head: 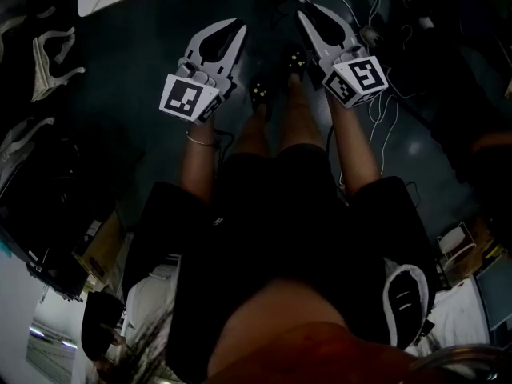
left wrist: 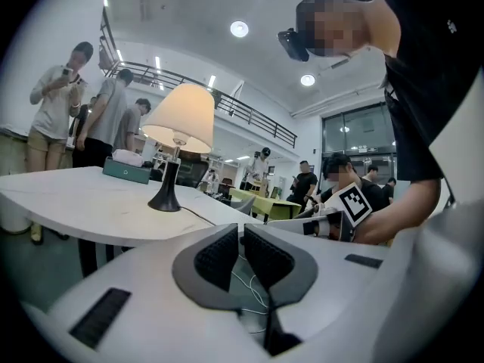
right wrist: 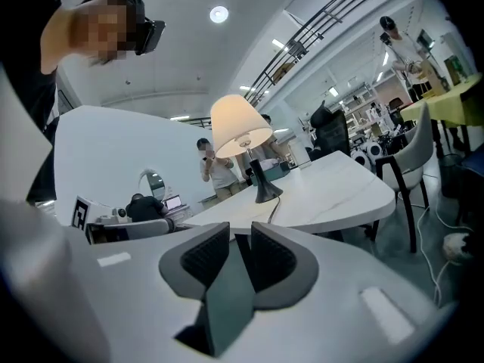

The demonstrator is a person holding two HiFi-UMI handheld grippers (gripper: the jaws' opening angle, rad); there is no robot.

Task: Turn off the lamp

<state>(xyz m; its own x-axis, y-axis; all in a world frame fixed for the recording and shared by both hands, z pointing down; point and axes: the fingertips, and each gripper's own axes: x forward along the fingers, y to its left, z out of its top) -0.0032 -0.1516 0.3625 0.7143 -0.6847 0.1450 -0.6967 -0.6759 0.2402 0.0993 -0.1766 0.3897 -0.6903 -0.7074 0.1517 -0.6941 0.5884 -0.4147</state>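
Left gripper [left wrist: 240,233] jaws basically together, right gripper [right wrist: 240,237] jaws apart w/ nothing between. Both are well short of the lamp [left wrist: 180,119] on the white table [left wrist: 76,203]. Shade looks bright, so prob still on imo - whole switch-off's left.

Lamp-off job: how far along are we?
Done: nothing yet; the lamp shade looks lit. In hand: left gripper and right gripper are both empty, pointing toward the lamp but short of the table. Remaining: reach the lamp and switch it off; I can't make out a switch.

lampshade [left wrist: 181,116]: matt fabric | table [left wrist: 68,195]: smooth, white | tool pads [left wrist: 219,257]: ribbed, dark
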